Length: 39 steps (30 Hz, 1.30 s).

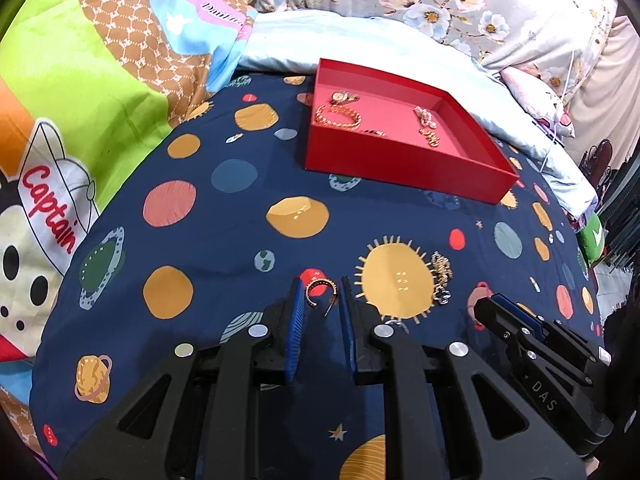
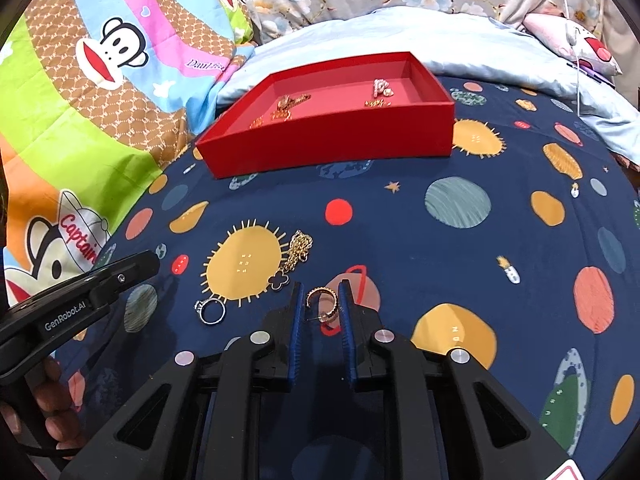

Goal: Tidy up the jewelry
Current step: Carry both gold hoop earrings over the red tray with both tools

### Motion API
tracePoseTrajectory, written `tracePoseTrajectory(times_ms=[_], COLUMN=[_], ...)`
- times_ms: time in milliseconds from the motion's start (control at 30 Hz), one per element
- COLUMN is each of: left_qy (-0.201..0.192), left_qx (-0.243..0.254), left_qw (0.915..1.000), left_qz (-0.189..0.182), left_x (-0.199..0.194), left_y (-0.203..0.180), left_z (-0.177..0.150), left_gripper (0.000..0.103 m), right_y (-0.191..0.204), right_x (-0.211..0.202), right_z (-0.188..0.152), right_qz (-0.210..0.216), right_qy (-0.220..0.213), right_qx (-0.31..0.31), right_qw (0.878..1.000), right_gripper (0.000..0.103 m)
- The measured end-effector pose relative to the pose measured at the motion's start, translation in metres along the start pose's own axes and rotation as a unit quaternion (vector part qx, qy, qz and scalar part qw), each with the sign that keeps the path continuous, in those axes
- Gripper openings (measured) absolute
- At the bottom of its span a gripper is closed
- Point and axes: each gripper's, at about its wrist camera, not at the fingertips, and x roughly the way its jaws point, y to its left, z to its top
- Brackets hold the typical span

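Pinching one gold hoop earring [image 1: 321, 292] each [image 2: 325, 304], left gripper [image 1: 320, 294] and right gripper [image 2: 320, 298] hover over the bedspread [image 1: 224, 240].

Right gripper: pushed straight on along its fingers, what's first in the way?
Likely the navy planet-print bedspread just beyond the gold hoop earring between the right gripper's pads. The red tray lies farther on; depth is uncertain.

One red tray [image 2: 328, 144], two hoop earrings [image 2: 323, 304], one silver ring [image 2: 212, 311].
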Motion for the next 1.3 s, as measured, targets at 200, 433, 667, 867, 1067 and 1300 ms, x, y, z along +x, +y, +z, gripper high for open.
tracePoseTrajectory(times_ms=[200,433,667,867,1067,1300], left_qy=[-0.018,-0.056,-0.087,-0.098,-0.090,-0.079], left_qx=[0.010,0.033,0.050,0.070,0.081,0.093], left_qw=[0.9998,0.9979,0.9950,0.9927,0.9927,0.9925], left_qz=[-0.005,-0.009,-0.004,0.002,-0.003,0.011], left_x=[-0.009,-0.016,-0.010,0.006,0.034,0.069], left_y=[-0.011,-0.029,-0.045,-0.061,-0.078,-0.093], left_z=[0.013,0.044,0.081,0.109,0.138,0.160], left_gripper=[0.017,0.017,0.017,0.017,0.017,0.017], right_y=[-0.012,-0.029,-0.038,-0.041,-0.046,-0.056], right_x=[-0.017,-0.027,-0.020,-0.002,0.019,0.045], right_z=[0.016,0.056,0.095,0.125,0.149,0.164], right_qz=[0.003,-0.004,-0.018,-0.010,-0.004,-0.006], right_qy=[-0.022,-0.061,-0.087,-0.089,-0.086,-0.075], right_qx=[0.010,0.008,-0.005,-0.010,-0.007,0.002], right_qw=[1.000,0.998,0.996,0.996,0.996,0.997], right_gripper=[0.016,0.016,0.016,0.016,0.016,0.016])
